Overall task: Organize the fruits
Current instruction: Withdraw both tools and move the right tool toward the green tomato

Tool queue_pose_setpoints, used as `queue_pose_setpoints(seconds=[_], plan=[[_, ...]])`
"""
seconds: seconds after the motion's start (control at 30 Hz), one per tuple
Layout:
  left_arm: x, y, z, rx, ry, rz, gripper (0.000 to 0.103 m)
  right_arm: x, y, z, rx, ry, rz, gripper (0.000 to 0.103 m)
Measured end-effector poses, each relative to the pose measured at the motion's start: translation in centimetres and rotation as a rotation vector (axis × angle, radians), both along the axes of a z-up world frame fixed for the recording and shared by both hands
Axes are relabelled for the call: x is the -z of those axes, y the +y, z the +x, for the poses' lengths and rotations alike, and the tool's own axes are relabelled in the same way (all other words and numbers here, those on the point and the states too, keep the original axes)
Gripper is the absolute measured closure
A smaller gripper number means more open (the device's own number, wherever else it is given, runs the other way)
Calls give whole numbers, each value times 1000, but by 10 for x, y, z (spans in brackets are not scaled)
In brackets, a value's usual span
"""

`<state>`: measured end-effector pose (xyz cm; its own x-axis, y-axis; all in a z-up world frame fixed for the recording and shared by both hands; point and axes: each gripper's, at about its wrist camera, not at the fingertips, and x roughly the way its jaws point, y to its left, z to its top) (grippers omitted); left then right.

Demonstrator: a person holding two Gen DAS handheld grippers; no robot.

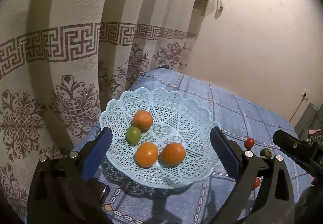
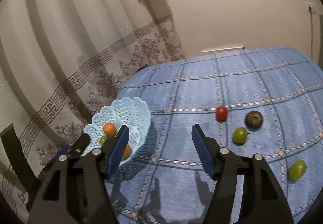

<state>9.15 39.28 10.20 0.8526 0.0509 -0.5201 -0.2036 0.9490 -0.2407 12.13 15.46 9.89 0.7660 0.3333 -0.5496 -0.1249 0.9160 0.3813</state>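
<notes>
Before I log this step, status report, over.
Left gripper and right gripper: jaws open, empty. Basket holds three oranges and a green fruit. Red fruit, dark fruit and two green ones loose on cloth. Nothing blocking.

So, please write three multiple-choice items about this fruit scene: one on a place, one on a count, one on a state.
1. Where does the dark brown fruit lie?
A. in the basket
B. on the blue cloth
C. between the fingers of a gripper

2. How many orange fruits are in the light blue basket?
A. one
B. three
C. five

3. How is the right gripper?
A. open and empty
B. shut on a green fruit
C. shut on the basket rim

Answers:
1 B: it rests on the blue cloth, beside a red fruit and a green fruit.
2 B: the left wrist view shows three, plus one green.
3 A: its fingers stand wide apart with nothing between.
</notes>
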Motion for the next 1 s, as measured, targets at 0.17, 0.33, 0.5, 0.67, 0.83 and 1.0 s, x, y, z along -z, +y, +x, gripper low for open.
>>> queue_pose_setpoints(seconds=[0.17,0.33,0.5,0.67,0.83,1.0], plan=[[-2,-6,-2,23,-5,1,3,3,-19,-6,43,5,11,37],[-4,-19,-6,63,-11,8,3,9,-41,-12,93,18,21,36],[-6,-37,-10,126,-19,24,3,18,-69,-18,157,39,20,36],[-5,-50,-8,172,-8,26,3,30,-101,-26,224,65,13,36],[-1,-59,-5,201,12,27,3,50,-135,-34,302,114,-3,36],[2,-66,-7,222,27,25,3,66,-158,-40,364,153,-25,36]])
